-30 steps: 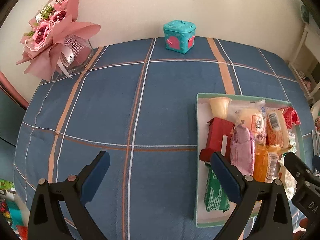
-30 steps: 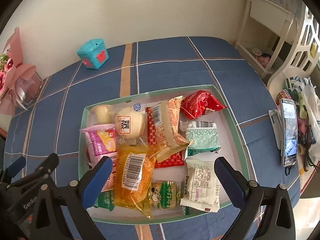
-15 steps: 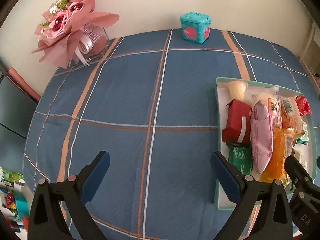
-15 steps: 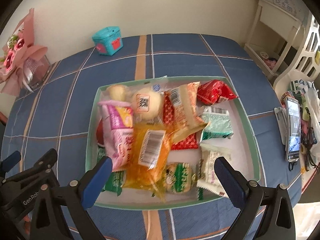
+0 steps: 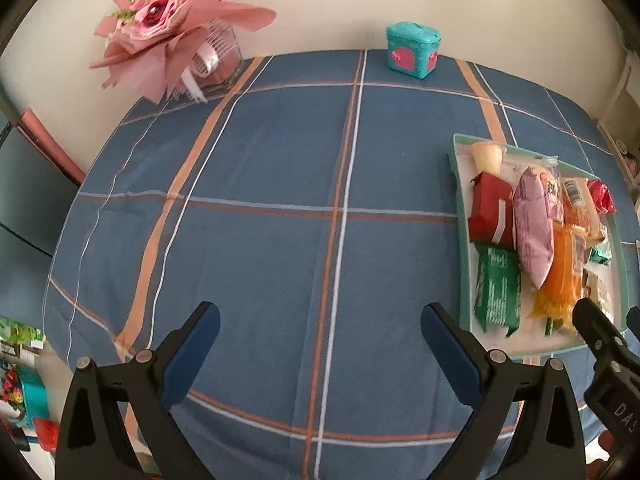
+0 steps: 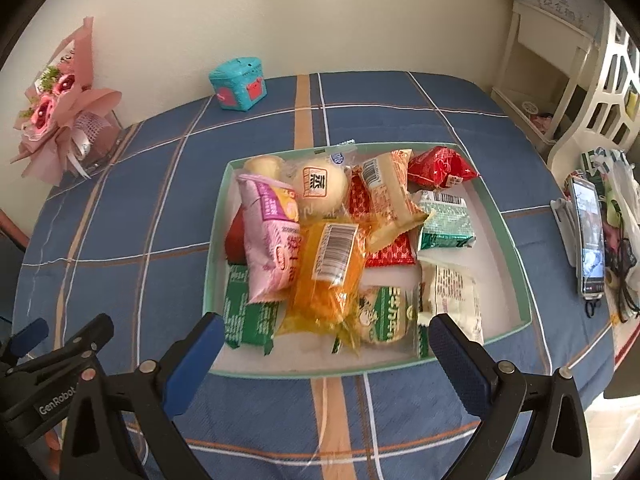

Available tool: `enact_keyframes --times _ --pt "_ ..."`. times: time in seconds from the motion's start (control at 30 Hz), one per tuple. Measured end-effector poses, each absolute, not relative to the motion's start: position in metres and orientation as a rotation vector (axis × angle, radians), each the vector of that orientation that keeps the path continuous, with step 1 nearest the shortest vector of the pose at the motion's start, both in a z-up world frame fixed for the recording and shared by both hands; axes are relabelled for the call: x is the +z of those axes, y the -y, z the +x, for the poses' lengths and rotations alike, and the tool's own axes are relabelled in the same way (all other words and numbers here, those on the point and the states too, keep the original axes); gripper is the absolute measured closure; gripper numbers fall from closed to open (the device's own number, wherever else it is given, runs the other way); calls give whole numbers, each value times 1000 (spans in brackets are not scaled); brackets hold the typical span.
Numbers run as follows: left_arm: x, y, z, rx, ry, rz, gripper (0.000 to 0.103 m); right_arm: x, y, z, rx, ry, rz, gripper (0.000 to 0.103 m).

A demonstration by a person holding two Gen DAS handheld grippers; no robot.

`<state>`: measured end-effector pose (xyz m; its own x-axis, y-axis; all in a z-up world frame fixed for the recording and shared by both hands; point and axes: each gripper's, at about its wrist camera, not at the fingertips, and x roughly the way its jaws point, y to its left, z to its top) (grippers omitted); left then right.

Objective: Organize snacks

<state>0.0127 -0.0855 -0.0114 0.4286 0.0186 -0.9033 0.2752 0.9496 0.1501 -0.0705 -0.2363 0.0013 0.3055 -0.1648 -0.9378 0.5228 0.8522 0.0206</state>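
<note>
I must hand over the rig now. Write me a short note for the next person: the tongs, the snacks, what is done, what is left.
Left tongs: open, empty, above the bare blue plaid tablecloth.
Right tongs: open, empty, at the near edge of the shallow teal-rimmed tray.
Snacks: all piled loosely in the tray; clear orange packet and pink pouch lie on top.
Done: nothing is sorted yet.
Left: all the organizing.

Red packet [image 6: 235, 236] is largely covered by pink packet [image 6: 268, 240]; green packet [image 6: 248, 316] is partly overlapped
</note>
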Motion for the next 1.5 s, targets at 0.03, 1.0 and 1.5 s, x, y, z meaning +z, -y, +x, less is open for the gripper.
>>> enact_keyframes --times 0.03,1.0,1.5 --pt "-11 82 11 -161 -1124 291 3 3 235 -72 -469 -1174 349 0" --pt "5 57 -23 -187 -1068 293 3 16 209 -98 -432 -1144 314 0" --pt "7 55 -20 -172 -1067 271 3 16 209 -97 -431 -1149 306 0"
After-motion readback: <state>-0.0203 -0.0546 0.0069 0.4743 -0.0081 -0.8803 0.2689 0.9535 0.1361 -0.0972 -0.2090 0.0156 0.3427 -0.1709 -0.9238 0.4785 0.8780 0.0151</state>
